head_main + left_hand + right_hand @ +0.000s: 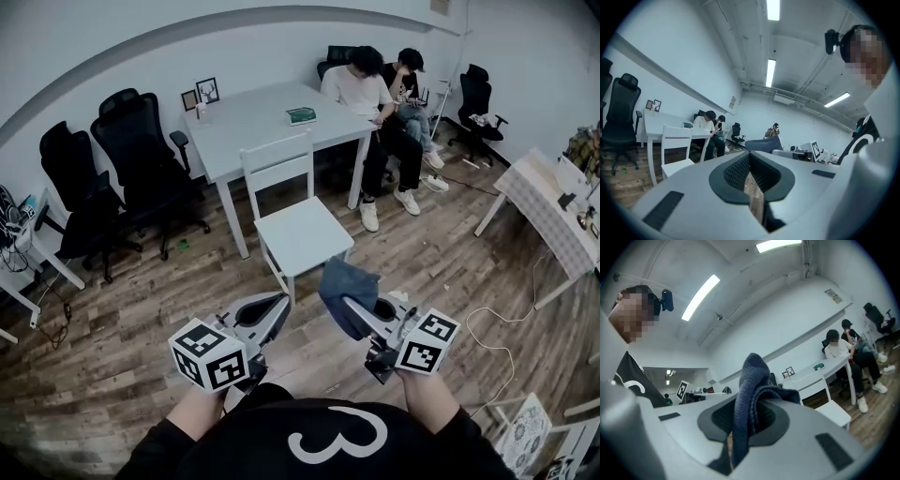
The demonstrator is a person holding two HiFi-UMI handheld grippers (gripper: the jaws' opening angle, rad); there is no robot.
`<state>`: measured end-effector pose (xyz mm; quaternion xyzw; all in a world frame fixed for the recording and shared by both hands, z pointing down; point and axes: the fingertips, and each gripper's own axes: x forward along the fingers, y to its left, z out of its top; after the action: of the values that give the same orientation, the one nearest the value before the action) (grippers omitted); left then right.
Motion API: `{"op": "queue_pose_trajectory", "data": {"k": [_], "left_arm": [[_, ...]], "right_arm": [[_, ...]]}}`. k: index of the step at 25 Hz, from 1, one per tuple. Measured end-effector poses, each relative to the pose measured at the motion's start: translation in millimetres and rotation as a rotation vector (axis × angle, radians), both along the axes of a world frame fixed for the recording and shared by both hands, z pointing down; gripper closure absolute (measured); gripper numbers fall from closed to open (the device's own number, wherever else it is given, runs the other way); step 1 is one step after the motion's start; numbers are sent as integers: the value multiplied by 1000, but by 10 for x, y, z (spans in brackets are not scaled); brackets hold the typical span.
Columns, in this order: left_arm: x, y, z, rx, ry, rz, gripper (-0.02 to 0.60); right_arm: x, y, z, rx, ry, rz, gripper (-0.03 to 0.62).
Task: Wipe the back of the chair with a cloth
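1. Crumpled dark-blue fabric cloth (343, 286), clamped in the right gripper (356, 307), stands lengthwise up from its jaws.
2. White wooden chair (298, 232) just beyond, backrest far.
3. Left gripper (274, 309) jaws meet, empty.

both held low out front, side by side: left gripper (274, 306) jaws pressed together with nothing in them, right gripper (355, 308) clamped on the cloth (341, 281)

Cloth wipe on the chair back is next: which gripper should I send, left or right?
Right. The right gripper is shut on the blue cloth, while the left gripper is shut with nothing between its jaws. The white chair's back stands ahead of both, untouched.
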<state>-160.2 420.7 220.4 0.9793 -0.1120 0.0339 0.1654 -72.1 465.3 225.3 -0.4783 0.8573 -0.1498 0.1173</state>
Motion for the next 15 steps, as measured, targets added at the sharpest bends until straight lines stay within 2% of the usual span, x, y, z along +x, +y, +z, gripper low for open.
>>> {"op": "queue_pose_trajectory", "data": {"k": [7,15], "left_arm": [[266,-177,266,-54,-28,45,568],[764,-964,575,-111,-54,84,568]], "right_arm": [[326,-115,258,-52,-64,78,546],[802,-666,619,-136,-91,165,546]]}}
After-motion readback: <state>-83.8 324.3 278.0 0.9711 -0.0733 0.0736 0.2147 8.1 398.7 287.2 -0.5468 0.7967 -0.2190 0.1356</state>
